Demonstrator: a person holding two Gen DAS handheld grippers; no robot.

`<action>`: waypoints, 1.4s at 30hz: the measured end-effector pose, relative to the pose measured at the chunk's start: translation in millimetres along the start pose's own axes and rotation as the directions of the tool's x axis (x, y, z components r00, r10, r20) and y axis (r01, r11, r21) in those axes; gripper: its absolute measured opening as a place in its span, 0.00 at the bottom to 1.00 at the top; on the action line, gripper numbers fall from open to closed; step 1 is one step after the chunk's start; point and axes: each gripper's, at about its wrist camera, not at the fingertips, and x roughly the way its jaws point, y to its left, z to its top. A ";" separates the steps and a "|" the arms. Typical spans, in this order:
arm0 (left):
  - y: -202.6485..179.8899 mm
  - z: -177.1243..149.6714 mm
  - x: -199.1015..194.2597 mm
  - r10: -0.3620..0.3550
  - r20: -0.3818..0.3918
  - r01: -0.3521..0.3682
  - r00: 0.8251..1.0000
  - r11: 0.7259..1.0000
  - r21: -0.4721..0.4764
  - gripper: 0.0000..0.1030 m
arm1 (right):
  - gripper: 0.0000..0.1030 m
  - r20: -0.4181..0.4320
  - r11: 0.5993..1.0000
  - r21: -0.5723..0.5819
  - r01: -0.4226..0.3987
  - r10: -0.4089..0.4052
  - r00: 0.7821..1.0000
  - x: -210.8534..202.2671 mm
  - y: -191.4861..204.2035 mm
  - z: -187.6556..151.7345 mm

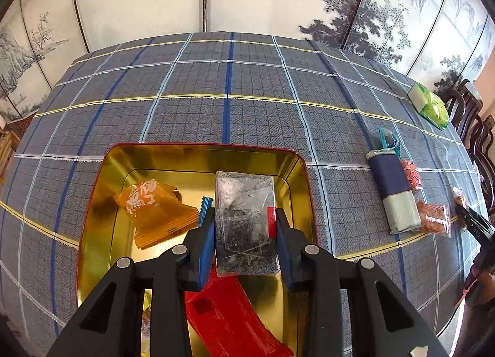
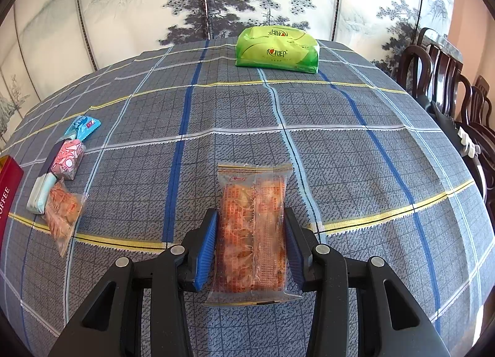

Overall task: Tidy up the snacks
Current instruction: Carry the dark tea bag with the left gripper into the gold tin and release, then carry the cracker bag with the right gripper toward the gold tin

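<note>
While the left gripper [image 1: 245, 230] is gripping a clear dark-filled packet [image 1: 246, 227] over the gold tin [image 1: 102, 202], the right gripper [image 2: 250, 245] is clamping an orange snack packet [image 2: 252, 233] near the table's [image 2: 340, 155] near edge.

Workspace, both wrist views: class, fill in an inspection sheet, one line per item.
Surface: checked tablecloth.
Job's things: gold tin holds orange packet and red packet; more snacks lie outside.
Clutter: green tissue pack.
Grippers: left gripper shut on clear dark packet above the tin; right gripper shut on orange snack bag.
Cables: nothing seen.
Surroundings: painted screen, dark chairs.
</note>
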 end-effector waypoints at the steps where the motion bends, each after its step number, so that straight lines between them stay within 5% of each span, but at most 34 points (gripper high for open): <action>1: -0.5 1.0 2.8 0.002 -0.003 -0.002 1.000 1.000 0.002 0.30 | 0.42 0.000 1.000 0.000 0.001 -0.001 1.000 0.0 0.3 0.0; 23: -11.7 10.2 21.6 0.028 -0.007 -0.028 1.000 0.998 0.055 0.32 | 0.44 -0.001 1.000 -0.001 0.003 -0.003 1.000 0.3 1.4 0.4; 42: -29.4 -17.7 -35.5 0.153 0.143 -0.171 0.978 0.978 0.120 0.37 | 0.43 0.000 1.000 -0.004 0.024 -0.024 1.000 -0.1 1.8 0.6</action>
